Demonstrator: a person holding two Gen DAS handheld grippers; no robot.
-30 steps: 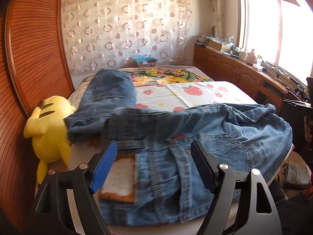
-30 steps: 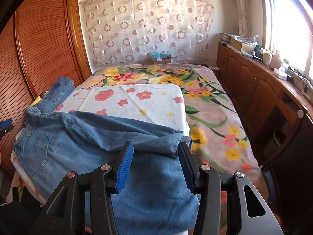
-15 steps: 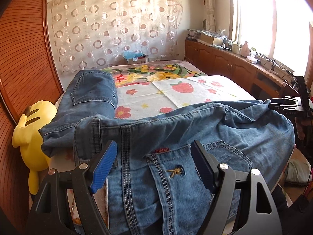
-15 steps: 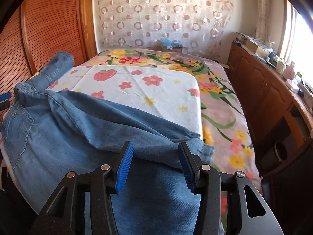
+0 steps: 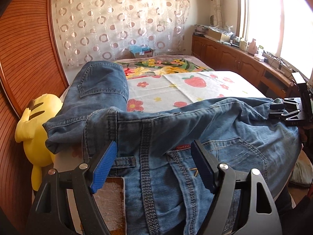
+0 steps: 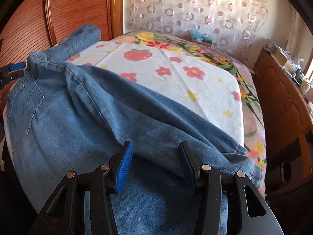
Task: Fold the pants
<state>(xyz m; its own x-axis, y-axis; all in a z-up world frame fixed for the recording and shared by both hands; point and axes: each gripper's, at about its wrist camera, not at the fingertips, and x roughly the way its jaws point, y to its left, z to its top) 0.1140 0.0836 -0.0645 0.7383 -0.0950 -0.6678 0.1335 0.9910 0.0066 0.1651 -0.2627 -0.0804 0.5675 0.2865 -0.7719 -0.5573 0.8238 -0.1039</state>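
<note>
Blue denim pants (image 5: 195,129) lay crosswise on bed for folding. Left gripper (image 5: 154,165) jaws apart over waistband; right gripper (image 6: 154,165) apart over leg, neither clamping.

The left wrist view looks forward and downward between its own two fingers (image 5: 104,166), from close above the waistband end of the pants (image 5: 156,137) at the near edge of the bed (image 5: 195,84). It faces the curtain (image 5: 117,23) on the far wall, with the window (image 5: 273,15) at the upper right of the frame. The right wrist view looks steeply down from close above the leg end of the same pants (image 6: 88,117), tilted, so the curtain (image 6: 195,5) runs across the top. Both share the pants, the flowered bed (image 6: 176,78) and curtain; each shows the other gripper at a frame edge.
</note>
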